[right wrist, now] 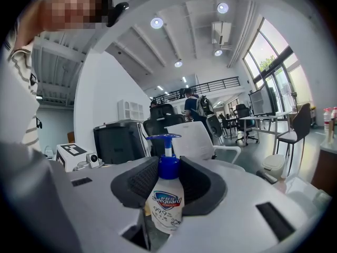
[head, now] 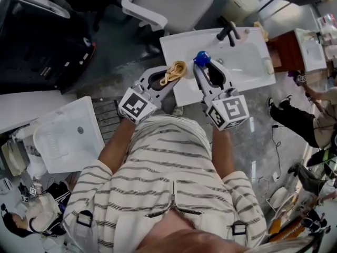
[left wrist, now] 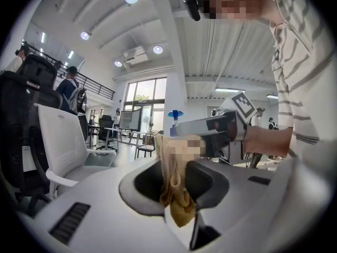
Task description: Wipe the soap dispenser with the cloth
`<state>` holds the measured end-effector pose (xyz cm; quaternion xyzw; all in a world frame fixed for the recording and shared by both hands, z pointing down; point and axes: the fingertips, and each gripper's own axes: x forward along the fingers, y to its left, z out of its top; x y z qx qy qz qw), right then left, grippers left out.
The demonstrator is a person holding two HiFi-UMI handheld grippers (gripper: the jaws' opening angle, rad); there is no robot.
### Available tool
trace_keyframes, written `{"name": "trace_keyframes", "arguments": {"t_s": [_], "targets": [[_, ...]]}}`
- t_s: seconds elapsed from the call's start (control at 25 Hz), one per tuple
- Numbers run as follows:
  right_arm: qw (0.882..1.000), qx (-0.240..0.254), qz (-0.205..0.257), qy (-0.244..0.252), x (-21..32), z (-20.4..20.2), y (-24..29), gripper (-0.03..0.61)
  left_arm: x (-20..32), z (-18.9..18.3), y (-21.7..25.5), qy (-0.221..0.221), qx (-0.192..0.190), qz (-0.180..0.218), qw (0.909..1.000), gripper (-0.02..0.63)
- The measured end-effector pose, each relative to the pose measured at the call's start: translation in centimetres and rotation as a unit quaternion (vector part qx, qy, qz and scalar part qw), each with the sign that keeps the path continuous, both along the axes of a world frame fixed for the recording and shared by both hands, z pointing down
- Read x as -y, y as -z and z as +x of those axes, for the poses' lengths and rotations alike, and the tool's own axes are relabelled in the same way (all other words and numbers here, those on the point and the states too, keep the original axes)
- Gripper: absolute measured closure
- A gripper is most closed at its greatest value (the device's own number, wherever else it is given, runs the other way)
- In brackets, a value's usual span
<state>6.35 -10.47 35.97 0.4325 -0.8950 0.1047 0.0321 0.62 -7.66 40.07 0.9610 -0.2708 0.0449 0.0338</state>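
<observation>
My right gripper (right wrist: 167, 186) is shut on a white soap dispenser (right wrist: 167, 204) with a blue pump top (head: 201, 58), held upright between the dark pads. A yellow-tan cloth (left wrist: 175, 181) hangs bunched between the jaws of my left gripper (left wrist: 176, 181), which is shut on it. In the head view the cloth (head: 174, 71) sits just left of the dispenser, with the left gripper (head: 167, 78) and right gripper (head: 202, 70) side by side in front of my chest. From the left gripper view the right gripper and the blue pump (left wrist: 175, 114) show behind the cloth.
A white washbasin (head: 247, 62) with a black tap (head: 229, 32) lies beyond the grippers. A white chair (head: 168, 4) stands behind it, a second white basin (head: 68, 136) lies on the floor at left. People and cables are at the right.
</observation>
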Motion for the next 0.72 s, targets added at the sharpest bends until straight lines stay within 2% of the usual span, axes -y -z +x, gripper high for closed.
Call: {"name": "trace_keyframes", "arguments": {"t_s": [0.44, 0.72], "targets": [[1.0, 0.001, -0.005, -0.015, 0.6, 0.5, -0.6, 0.453, -0.8, 0.9, 0.0, -0.004, -0.007, -0.001, 1.0, 0.525], [1.0, 0.007, -0.003, -0.015, 0.2, 0.4, -0.6, 0.453, -2.4, 2.4, -0.4, -0.033, -0.004, 0.001, 0.9995, 0.525]]}}
